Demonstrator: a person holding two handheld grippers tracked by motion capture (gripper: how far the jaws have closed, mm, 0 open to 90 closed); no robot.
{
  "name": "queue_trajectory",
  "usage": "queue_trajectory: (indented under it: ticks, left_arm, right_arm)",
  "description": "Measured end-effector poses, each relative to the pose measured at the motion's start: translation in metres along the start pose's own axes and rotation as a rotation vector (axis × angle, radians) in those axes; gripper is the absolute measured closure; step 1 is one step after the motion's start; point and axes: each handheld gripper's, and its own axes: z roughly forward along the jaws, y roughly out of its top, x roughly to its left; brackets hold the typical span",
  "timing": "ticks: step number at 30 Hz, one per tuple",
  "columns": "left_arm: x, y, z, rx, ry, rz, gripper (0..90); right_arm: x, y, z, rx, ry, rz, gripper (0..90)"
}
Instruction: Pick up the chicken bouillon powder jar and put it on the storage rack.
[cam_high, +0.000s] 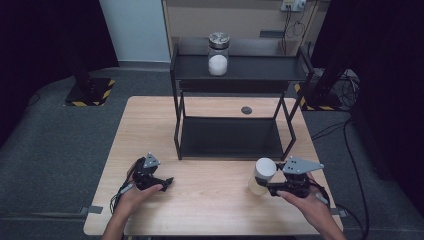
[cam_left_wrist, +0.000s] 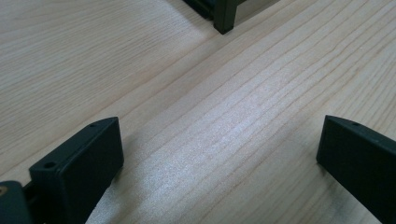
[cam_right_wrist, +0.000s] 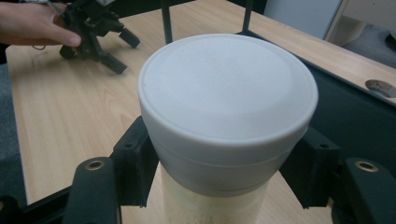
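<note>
Tongs on the right (cam_high: 268, 187) are clamped on a jar with a white lid (cam_high: 263, 175), low in the high view and right of the middle. The jar stands on the wooden worktop (cam_high: 210, 200), just in front of the black rack (cam_high: 235, 100). In the right gripper view the two black jaws press on the jar from both sides, just under the white lid (cam_right_wrist: 229, 88). Below the lid the jar looks pale and filled with something like sand or powder.

I think the jar is a bit heavy if it is full. Its side looks smooth and hard, so it could slip. The best place to hold it is right where the jaws are, under the rim of the lid, because the rim can stop it from sliding down. It should stay upright so it does not tip.

Tongs on the left (cam_high: 159, 184) are apart and hold nothing. They rest low on the worktop at the lower left of the high view, well apart from the jar.

The rack has a low shelf and a high shelf. A glass jar with a metal lid (cam_high: 218, 54) stands on the high shelf, near the top middle of the frame. The front legs and the edge of the high shelf could get in the way if the jar goes up there. A small dark round thing (cam_high: 246, 110) sits in the worktop behind the rack.
</note>
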Motion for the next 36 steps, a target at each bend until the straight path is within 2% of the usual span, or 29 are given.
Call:
queue_trajectory:
  ticks: [7,14,28,36]
  left_arm:
    - [0.000,0.000,0.000,0.000,0.000,0.000,0.0]
    - [0.001,0.000,0.000,0.000,-0.004,0.004,0.0]
    - [0.003,0.001,0.001,0.000,-0.010,0.010,0.0]
    - [0.003,0.002,0.001,0.001,-0.013,0.012,0.0]
  right_arm:
    - [-0.022,0.017,0.004,0.007,0.009,-0.008,35.9]
    - [-0.045,0.037,0.001,-0.007,0.022,0.002,35.9]
    - [-0.075,0.077,-0.008,0.010,0.056,-0.014,35.9]
    - [-0.087,0.113,-0.019,0.010,0.071,-0.010,35.8]
